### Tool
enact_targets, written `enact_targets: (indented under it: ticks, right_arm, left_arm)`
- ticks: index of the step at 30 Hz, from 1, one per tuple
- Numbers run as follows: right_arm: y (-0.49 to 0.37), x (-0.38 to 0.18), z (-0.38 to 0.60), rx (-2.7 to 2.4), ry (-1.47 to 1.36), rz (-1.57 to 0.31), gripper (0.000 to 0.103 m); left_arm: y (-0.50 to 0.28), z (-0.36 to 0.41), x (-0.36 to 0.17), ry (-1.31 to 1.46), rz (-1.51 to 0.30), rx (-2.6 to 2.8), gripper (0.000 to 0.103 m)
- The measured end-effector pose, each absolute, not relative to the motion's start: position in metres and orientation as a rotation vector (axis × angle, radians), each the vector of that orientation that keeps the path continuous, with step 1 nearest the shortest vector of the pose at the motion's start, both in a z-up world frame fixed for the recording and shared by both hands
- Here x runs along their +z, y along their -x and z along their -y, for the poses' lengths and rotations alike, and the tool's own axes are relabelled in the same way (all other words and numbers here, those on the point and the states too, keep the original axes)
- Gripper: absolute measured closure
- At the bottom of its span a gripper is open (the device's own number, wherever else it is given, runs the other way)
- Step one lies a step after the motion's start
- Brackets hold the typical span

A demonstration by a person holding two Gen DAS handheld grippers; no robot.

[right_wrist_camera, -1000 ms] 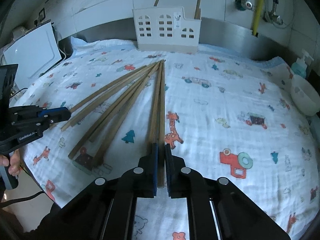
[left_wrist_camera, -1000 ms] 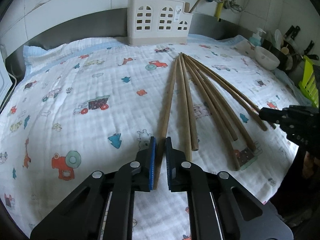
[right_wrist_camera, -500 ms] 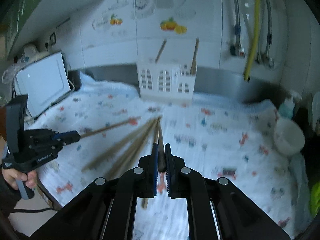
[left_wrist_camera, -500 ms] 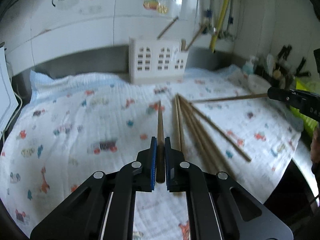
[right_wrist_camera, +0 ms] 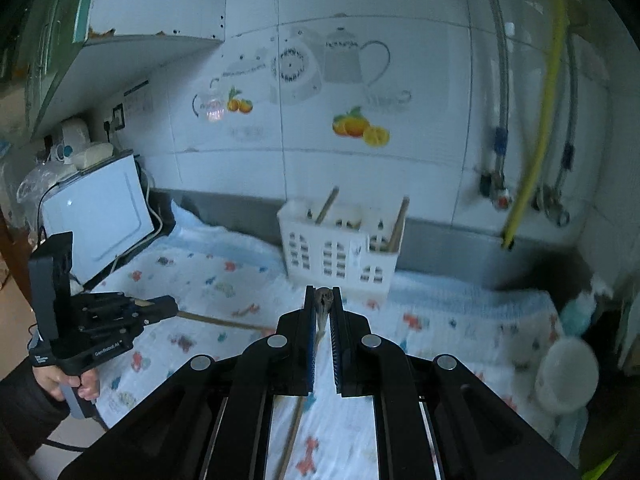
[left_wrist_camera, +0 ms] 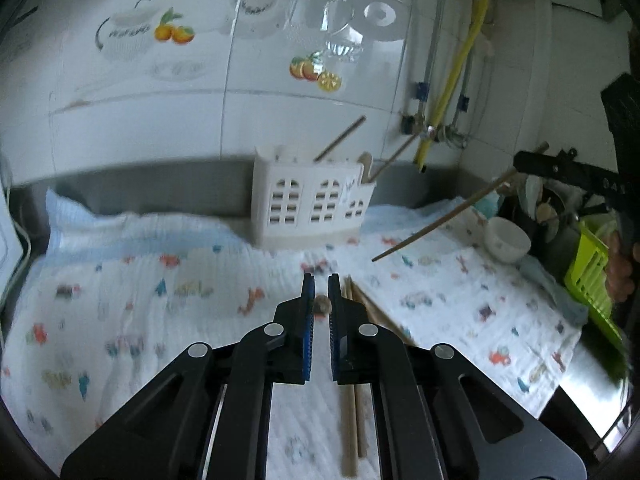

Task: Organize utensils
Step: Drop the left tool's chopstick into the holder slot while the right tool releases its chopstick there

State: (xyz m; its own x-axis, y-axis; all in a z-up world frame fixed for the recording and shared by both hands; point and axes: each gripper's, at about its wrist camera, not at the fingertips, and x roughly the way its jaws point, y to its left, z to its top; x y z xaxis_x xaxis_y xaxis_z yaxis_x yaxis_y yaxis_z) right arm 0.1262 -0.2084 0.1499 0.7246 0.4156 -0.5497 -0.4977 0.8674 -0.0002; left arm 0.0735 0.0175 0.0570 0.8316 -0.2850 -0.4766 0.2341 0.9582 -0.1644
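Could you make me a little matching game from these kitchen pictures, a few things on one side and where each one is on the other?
Things:
1. left gripper
2. white utensil holder
3. white bowl
4. yellow hose

Places or states:
A. runs down the tiled wall
B. sits near the right edge of the printed cloth
C. shut on a chopstick
D. stands at the back of the cloth by the wall, with chopsticks poking out

Pairs: 1-C, 2-D, 3-B, 4-A

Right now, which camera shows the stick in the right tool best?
The left wrist view. There the whole chopstick shows side-on, slanting down from the right tool above the cloth. The right wrist view shows only its butt end, pinched between that tool's blue pads.
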Motion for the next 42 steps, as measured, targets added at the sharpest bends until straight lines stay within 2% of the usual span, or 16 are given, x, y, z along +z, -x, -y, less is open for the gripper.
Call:
enact_targets:
  ticks: [16, 27, 31, 42]
  right_arm:
    - [-0.214, 0.217, 0.189, 0.414, 0.261, -0.54, 0.096]
    - [-0.266, 0.195, 0.173, 0.391, 0.3, -0.62, 0.096]
    - [-0.278, 0.181, 0.169, 0.395, 0.305, -0.651, 0.096]
    - [-0.299, 0.158, 0.158, 0.384, 0.317, -0.713, 0.096]
  left_arm:
    - [-0.152, -0.007, 0.147, -0.012, -0.446, -0.304, 0.098]
    - [-0.189, -0.003, 0.234, -0.057, -0.241, -0.24, 0.098]
    - [-0.215, 0.0, 0.235, -0.05, -0.241, -0.218, 0.098]
    - [-0.272, -0.002, 0.184, 0.004, -0.434, -0.226, 0.098]
